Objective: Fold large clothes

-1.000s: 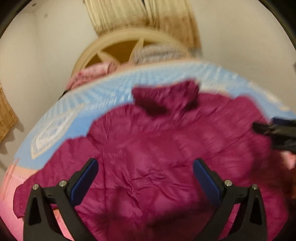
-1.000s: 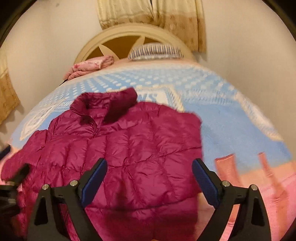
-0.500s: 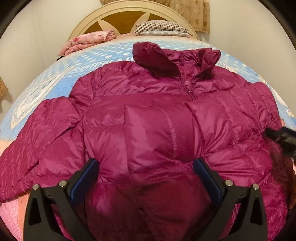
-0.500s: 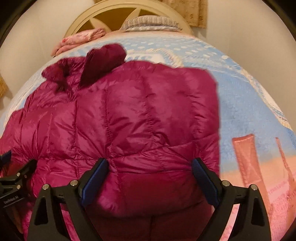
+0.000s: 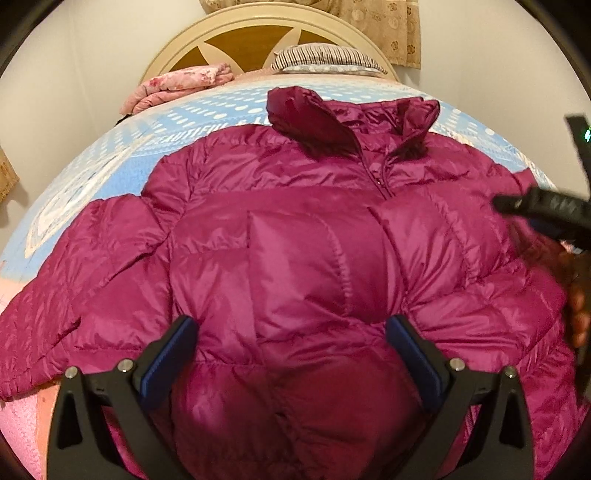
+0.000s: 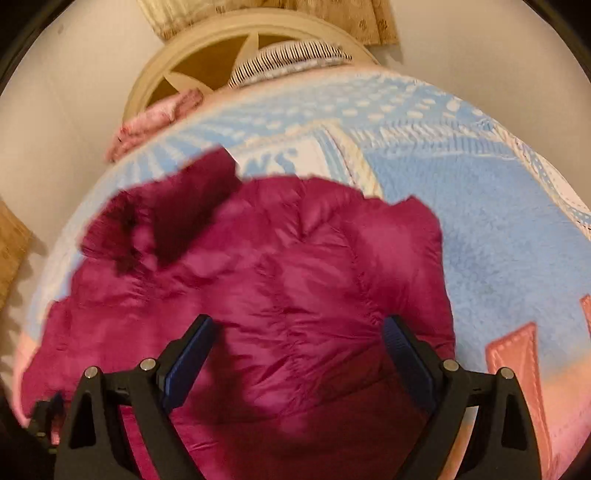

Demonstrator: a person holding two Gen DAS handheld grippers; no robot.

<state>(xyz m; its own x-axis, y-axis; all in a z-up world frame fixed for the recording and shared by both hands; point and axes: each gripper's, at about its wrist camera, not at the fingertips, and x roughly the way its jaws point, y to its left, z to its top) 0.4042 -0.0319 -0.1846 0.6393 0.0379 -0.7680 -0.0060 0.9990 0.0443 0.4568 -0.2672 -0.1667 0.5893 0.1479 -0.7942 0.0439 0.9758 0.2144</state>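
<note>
A magenta quilted puffer jacket [image 5: 295, 258] lies front up on the bed, collar toward the headboard, left sleeve spread out to the left. My left gripper [image 5: 291, 347] is open and empty, hovering over the jacket's lower front. My right gripper [image 6: 295, 350] is open and empty above the jacket's right side [image 6: 277, 288]; that view is blurred. The right gripper's body also shows at the right edge of the left wrist view [image 5: 546, 210], with the hand that holds it.
The bed has a blue, white and pink blanket [image 6: 498, 240]. A cream headboard [image 5: 258, 33], a striped pillow [image 5: 325, 59] and a folded pink floral cloth [image 5: 177, 85] are at the far end. White walls and curtains surround the bed.
The left gripper has dropped close over the jacket and settled. The right gripper first moved in close, then pulled back and tilted, so the jacket looks smaller and blurred.
</note>
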